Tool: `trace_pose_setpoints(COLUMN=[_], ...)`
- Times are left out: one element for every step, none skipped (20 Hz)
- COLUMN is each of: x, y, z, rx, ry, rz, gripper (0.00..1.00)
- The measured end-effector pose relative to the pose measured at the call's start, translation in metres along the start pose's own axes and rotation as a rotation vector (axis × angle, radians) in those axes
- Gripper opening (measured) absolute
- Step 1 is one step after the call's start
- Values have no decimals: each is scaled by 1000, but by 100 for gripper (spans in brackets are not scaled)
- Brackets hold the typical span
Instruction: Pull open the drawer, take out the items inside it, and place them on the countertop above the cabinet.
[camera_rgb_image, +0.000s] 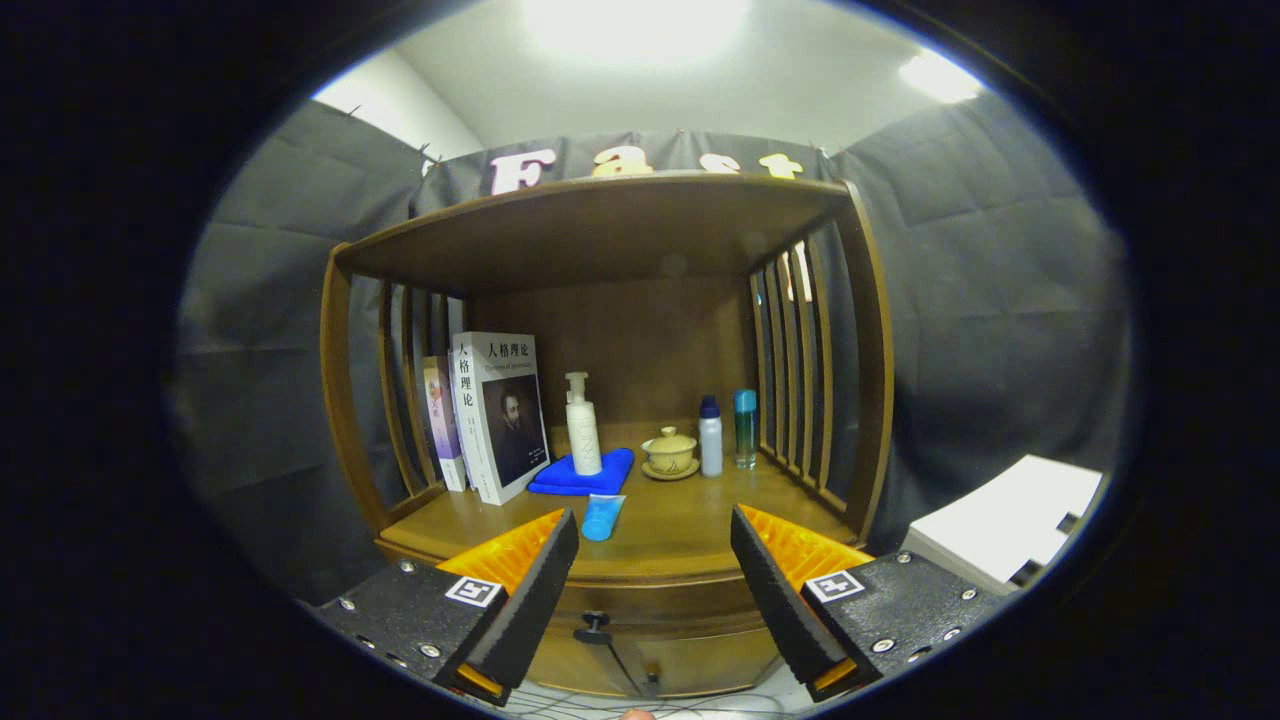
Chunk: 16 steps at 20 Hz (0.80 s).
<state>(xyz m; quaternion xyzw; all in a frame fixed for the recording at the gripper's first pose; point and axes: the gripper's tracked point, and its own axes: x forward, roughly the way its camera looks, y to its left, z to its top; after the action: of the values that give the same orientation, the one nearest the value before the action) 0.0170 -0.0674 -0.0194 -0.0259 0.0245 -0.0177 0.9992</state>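
Observation:
A wooden cabinet (610, 570) stands ahead of me with a slatted shelf frame above its countertop (680, 525). Its drawer front (650, 610) sits under the countertop edge and looks closed, with a small dark knob (592, 628) low between my fingers. My gripper (655, 545) is open, held a short way back from the cabinet, nothing between the fingers. A blue tube (603, 517) lies on the countertop near the front edge, just beyond the fingertips.
On the countertop stand two books (495, 415) at the left, a white pump bottle (583, 428) on a folded blue cloth (583, 475), a lidded tea cup (670, 452), a white bottle (711, 437) and a teal-capped bottle (745, 428). A white box (1010, 520) sits at the right.

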Motion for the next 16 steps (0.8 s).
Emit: trace_pose_setpoints(x=[-3,-6,-10,-12,-15,-19,-19,-20,-21,-22,-24,-24,-25,-24,-24,-22], y=[1,4,11,18,22,26,31,38,42,41,40,40,44,44,41,39], z=[7,16,24,32,38,45,54,62,68,70,70,70,68,67,63,59], rx=[-27,-43,-47,-44,-42,-36,-25,-16,-21,-42,-61,-79,-88,-92,-94,-95], ry=[-1,-5,-14,-25,-26,-32,-42,-57,-74,-79,-86,-84,-85,-85,-81,-74], rz=[0,7,19,30,35,40,45,59,69,62,50,43,42,39,31,24], gripper=[95,95,95,95,95,95,95,95,95,95,95,95,96,96,96,95])
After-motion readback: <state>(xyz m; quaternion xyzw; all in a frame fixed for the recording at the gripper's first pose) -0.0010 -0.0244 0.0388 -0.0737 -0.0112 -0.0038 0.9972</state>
